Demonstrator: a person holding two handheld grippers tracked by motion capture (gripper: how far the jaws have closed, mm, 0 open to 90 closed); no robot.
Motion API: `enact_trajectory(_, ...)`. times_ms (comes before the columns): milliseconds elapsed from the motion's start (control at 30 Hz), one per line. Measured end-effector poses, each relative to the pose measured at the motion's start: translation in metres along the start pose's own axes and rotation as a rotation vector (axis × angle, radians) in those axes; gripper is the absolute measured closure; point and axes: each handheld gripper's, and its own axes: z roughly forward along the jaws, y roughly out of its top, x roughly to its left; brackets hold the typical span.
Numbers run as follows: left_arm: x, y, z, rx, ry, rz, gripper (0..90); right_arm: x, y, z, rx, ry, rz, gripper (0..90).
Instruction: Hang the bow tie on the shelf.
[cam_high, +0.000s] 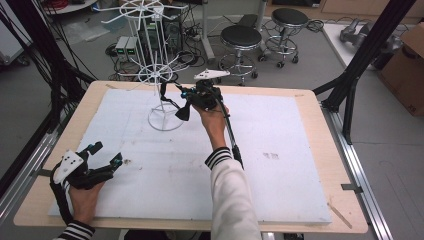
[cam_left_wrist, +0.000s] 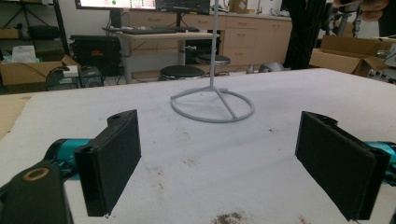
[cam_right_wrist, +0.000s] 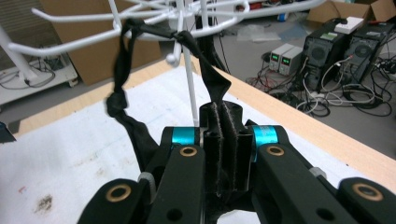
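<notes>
L gripper (cam_high: 106, 155) jaws apart | R gripper (cam_right_wrist: 223, 140) clamps black strap (cam_right_wrist: 122, 74) on rack (cam_high: 161, 70)

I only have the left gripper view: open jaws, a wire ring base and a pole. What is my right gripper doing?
Observer: The right gripper is shut on a black strap.
Operator: Where does that strap go?
Observer: It loops over an arm of the white wire rack, then hangs down knotted.
Operator: How far is my left gripper from the rack?
Observer: In the high view the left gripper sits at the near left corner of the table, well apart from it.
</notes>
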Motion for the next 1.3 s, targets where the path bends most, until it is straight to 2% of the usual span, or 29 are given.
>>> enact_trajectory(300, 0.000, 0.000, 0.000, -0.001, -0.001, 0.001, 14.6, 0.002, -0.001, 0.003, 0.038, -0.009, -0.011, 83.0)
enact_trajectory(400, 0.000, 0.000, 0.000, -0.001, -0.001, 0.001, 14.6, 0.003, -0.001, 0.001, 0.047, -0.014, 0.001, 80.5)
enact_trajectory(567, 0.000, 0.000, 0.000, 0.003, 0.000, -0.002, 14.6, 0.008, 0.002, -0.004, 0.044, -0.031, -0.009, 65.0)
enact_trajectory(633, 0.001, 0.000, 0.000, 0.001, 0.000, -0.003, 14.6, 0.010, 0.004, -0.006, 0.033, -0.041, 0.001, 50.4)
enact_trajectory(667, 0.001, 0.000, 0.000, 0.003, 0.000, -0.004, 14.6, 0.011, 0.005, -0.007, 0.037, -0.049, -0.012, 43.4)
enact_trajectory(733, 0.000, 0.000, 0.000, 0.003, 0.001, -0.002, 14.6, 0.014, 0.007, -0.010, 0.071, -0.076, -0.037, 36.8)
enact_trajectory(833, 0.000, 0.000, 0.000, 0.003, 0.001, 0.002, 14.6, 0.015, 0.008, -0.017, 0.110, -0.078, -0.052, 27.3)
enact_trajectory(867, 0.000, 0.000, 0.000, 0.002, 0.001, 0.002, 14.6, 0.016, 0.008, -0.023, 0.116, -0.071, -0.046, 21.1)
enact_trajectory(933, -0.001, 0.000, 0.000, 0.000, 0.002, 0.003, 14.6, 0.016, 0.009, -0.030, 0.124, -0.069, -0.035, 18.1)
enact_trajectory(1000, -0.001, 0.000, 0.000, 0.002, 0.001, 0.009, 14.6, 0.018, 0.009, -0.041, 0.171, -0.077, -0.002, 13.4)
enact_trajectory(1100, -0.001, 0.000, 0.000, 0.004, 0.001, 0.009, 14.6, 0.022, 0.009, -0.059, 0.215, -0.097, 0.004, 11.2)
enact_trajectory(1133, -0.001, 0.000, 0.000, 0.006, 0.002, 0.010, 14.6, 0.024, 0.007, -0.069, 0.190, -0.103, -0.003, 11.3)
enact_trajectory(1167, -0.001, 0.000, 0.000, 0.003, 0.001, 0.009, 14.6, 0.027, 0.002, -0.079, 0.125, -0.112, -0.017, 11.5)
enact_trajectory(1233, -0.001, 0.000, 0.000, 0.002, 0.001, 0.011, 14.6, 0.028, -0.009, -0.100, 0.039, -0.110, -0.023, 11.5)
enact_trajectory(1267, -0.001, 0.000, 0.000, 0.002, 0.001, 0.012, 14.6, 0.028, -0.014, -0.108, 0.029, -0.104, -0.006, 11.5)
enact_trajectory(1300, -0.001, 0.000, 0.000, 0.004, 0.002, 0.011, 14.6, 0.028, -0.018, -0.113, 0.019, -0.104, -0.009, 11.5)
